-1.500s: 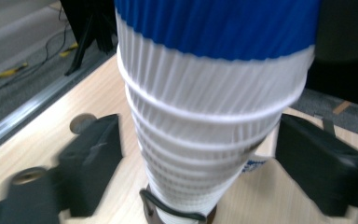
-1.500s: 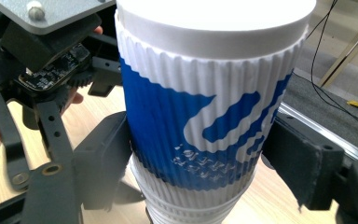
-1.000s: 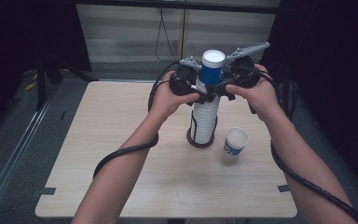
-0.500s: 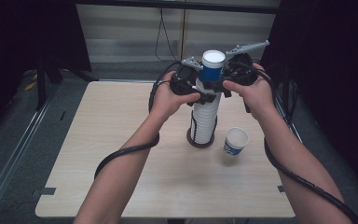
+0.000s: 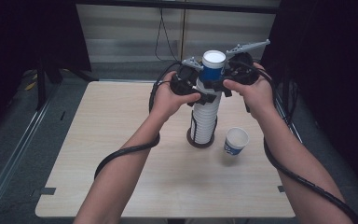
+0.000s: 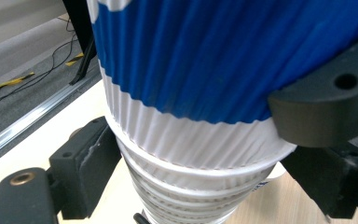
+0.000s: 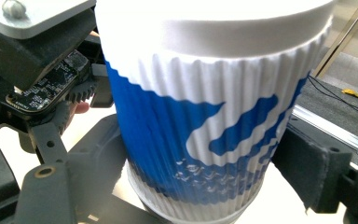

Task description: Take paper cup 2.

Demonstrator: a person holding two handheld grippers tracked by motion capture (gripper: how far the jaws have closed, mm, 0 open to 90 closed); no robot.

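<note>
A tall stack of white ribbed paper cups stands in a round wire holder at mid-table. On top sits a blue-and-white cup, bottom up. My left gripper comes in from the left and is shut on the stack just under that cup; in the left gripper view the white cups sit between its jaws, with the blue cup above. My right gripper comes from the right and is shut on the top cup, a jaw on each side of its blue band.
One loose blue-and-white cup stands upright, mouth up, just right of the holder. The light wooden table stretches bare to the left and front. Black cables trail from both grippers along the forearms. Dark floor and rails lie beyond the edges.
My right hand has shifted slightly left toward the top cup. The stack, the loose cup and the left hand stay where they were.
</note>
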